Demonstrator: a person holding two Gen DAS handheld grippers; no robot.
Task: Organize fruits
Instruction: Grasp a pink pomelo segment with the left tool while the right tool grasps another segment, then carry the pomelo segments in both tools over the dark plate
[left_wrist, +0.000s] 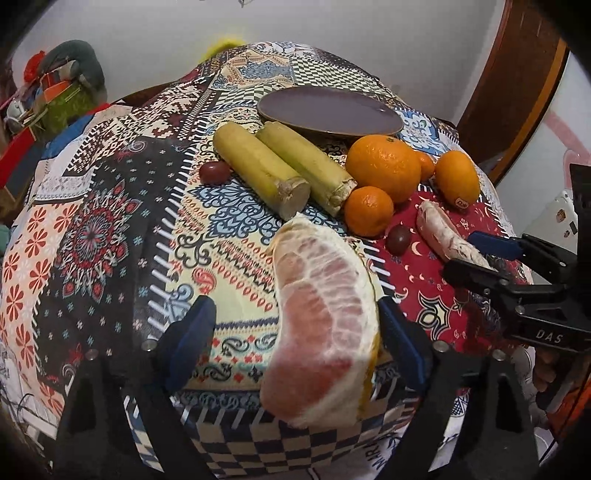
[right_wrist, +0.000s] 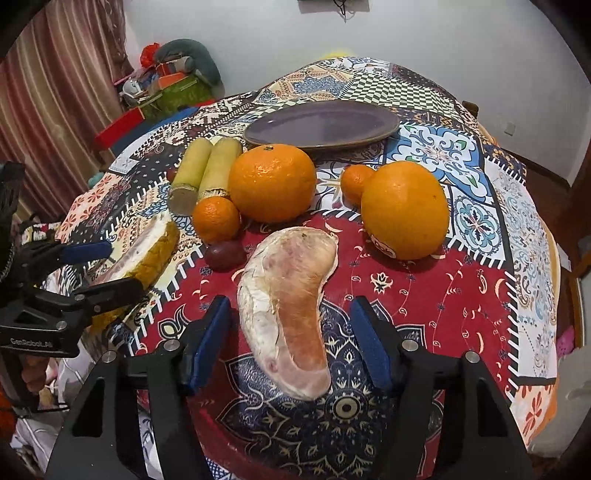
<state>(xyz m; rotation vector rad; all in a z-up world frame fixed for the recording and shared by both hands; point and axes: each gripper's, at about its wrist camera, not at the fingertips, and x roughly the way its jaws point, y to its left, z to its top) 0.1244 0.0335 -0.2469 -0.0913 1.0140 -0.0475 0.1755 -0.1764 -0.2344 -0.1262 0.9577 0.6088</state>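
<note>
Blue-padded left gripper (left_wrist: 295, 325) and right gripper (right_wrist: 291, 336) are both sitting wide open, each straddling a pomelo wedge (left_wrist: 325, 332) without gripping, contact unclear.

Lower ctr: peeled pink pomelo wedge (left_wrist: 321, 325). Upper ctr: 2 sugarcane pieces (left_wrist: 284, 168) side by side, oranges (left_wrist: 384, 168) right of them, purple plate (left_wrist: 328, 112) behind.

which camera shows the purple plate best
The right wrist view: the plate lies nearly whole and unblocked behind the fruit, only its near rim edged by the big orange. The left wrist view shows it smaller and more foreshortened.
</note>
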